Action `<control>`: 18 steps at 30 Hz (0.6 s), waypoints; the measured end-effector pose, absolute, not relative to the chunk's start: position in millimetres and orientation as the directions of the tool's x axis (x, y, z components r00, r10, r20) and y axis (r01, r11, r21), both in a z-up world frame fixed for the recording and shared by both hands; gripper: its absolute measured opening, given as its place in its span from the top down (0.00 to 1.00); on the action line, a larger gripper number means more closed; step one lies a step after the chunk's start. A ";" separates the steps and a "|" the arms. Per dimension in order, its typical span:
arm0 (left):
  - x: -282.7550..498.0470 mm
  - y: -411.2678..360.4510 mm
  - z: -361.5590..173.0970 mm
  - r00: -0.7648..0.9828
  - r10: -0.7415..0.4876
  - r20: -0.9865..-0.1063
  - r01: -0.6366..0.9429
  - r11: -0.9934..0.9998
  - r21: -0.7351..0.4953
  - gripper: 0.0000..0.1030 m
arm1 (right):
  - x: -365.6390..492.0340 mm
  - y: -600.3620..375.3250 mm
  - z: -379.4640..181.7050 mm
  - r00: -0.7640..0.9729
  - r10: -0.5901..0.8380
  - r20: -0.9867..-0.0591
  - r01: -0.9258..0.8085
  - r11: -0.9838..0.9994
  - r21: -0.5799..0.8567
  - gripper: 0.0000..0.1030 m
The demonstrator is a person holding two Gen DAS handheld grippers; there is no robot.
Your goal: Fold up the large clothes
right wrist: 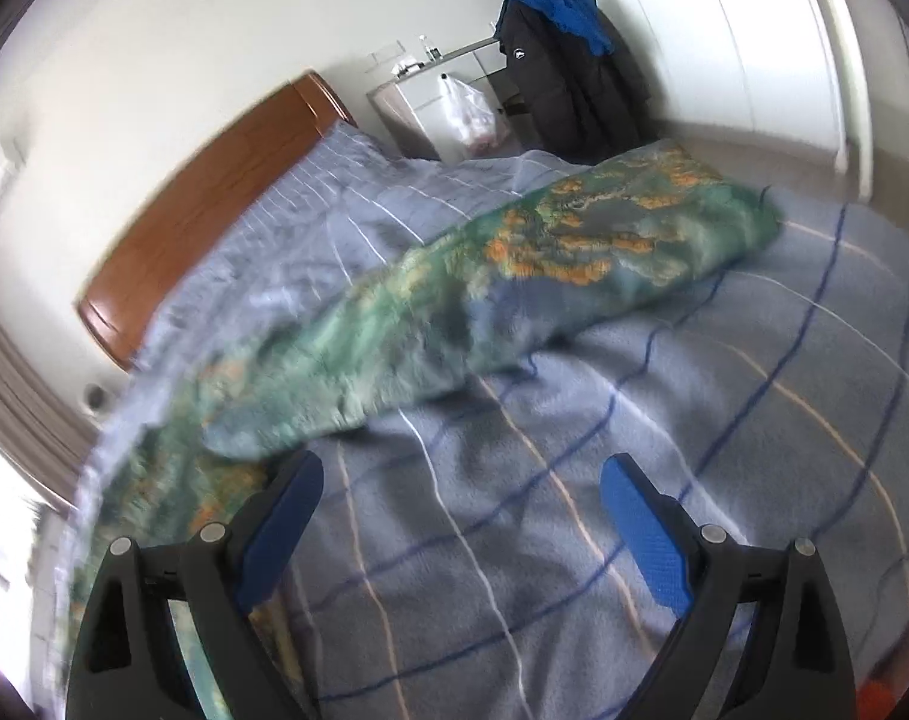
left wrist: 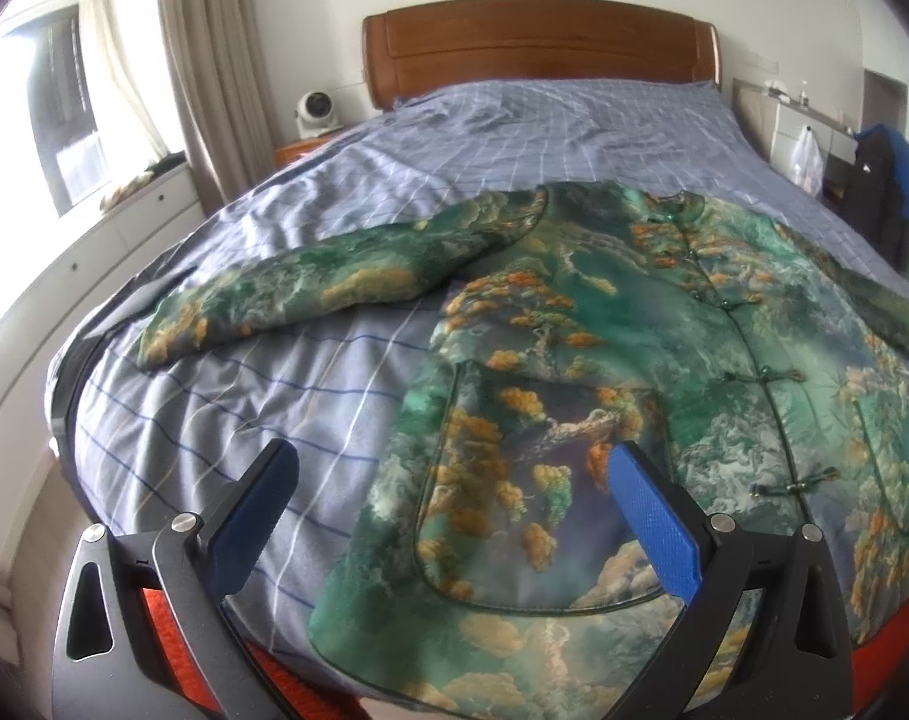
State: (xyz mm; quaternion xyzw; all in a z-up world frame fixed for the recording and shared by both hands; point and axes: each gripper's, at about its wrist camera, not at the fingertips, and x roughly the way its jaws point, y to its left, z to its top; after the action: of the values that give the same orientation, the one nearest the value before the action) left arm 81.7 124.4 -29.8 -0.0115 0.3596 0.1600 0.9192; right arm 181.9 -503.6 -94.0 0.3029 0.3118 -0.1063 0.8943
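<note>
Blue-padded left gripper [left wrist: 451,468] sits nearest the lens, jaws spread wide, nothing between them. It hovers over the lower hem of the green printed jacket [left wrist: 604,360], one finger [left wrist: 652,516] above the patch pocket [left wrist: 544,498], the other finger over bare bedding just beside the hem.

Jacket position: laid flat, front up, on the blue checked bedspread [left wrist: 454,138], near the foot end of the bed. Knot buttons [left wrist: 784,375] run down the centre front, fastened (as far as can be seen). One sleeve [left wrist: 310,294] lies stretched outward toward the window side, resting on the bedspread.

Right gripper [right wrist: 460,483]: jaws likewise fully apart, holding nothing. It hangs above plain bedspread [right wrist: 574,510], with the jacket's other sleeve [right wrist: 514,282] lying diagonally ahead of it, near but not touching. Jacket body edge [right wrist: 172,480] shows beside the gripper's left finger; contact cannot be judged (frame is motion-blurred).

Surroundings: wooden headboard [left wrist: 538,42] at the far end, small white fan [left wrist: 316,111] beside it, dark coat with a blue garment [right wrist: 568,54] draped on a rack against the wall.
</note>
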 end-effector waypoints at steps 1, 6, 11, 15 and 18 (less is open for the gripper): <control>80.9 125.8 -29.5 0.692 0.288 -0.662 -0.306 0.948 0.092 0.00 | 180.0 -518.9 -92.0 0.800 0.007 -0.600 0.383 0.763 0.521 0.09; 83.2 131.9 -39.2 0.676 0.281 -0.682 -0.322 0.944 0.069 0.00 | 177.7 -596.2 -99.2 0.827 0.025 -0.562 0.464 0.535 0.706 0.10; 87.1 133.6 -47.5 0.654 0.256 -0.712 -0.323 0.945 0.043 0.00 | 194.0 -631.1 -113.2 0.825 0.025 -0.564 0.504 0.419 0.755 0.27; 84.4 134.9 -45.0 0.658 0.278 -0.700 -0.334 0.941 0.060 0.00 | 205.4 -657.5 -140.0 0.819 -0.008 -0.574 0.559 0.239 0.794 0.67; 82.1 140.8 -44.8 0.658 0.282 -0.698 -0.351 0.935 0.046 0.00 | 213.5 -656.9 -134.1 0.778 -0.045 -0.626 0.614 0.262 0.744 0.86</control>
State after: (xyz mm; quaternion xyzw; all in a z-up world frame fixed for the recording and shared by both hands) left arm 82.1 140.8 -44.8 -0.0461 0.3750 0.1738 0.9094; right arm 213.5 -656.9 -134.1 0.5665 0.2511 -0.2187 0.7538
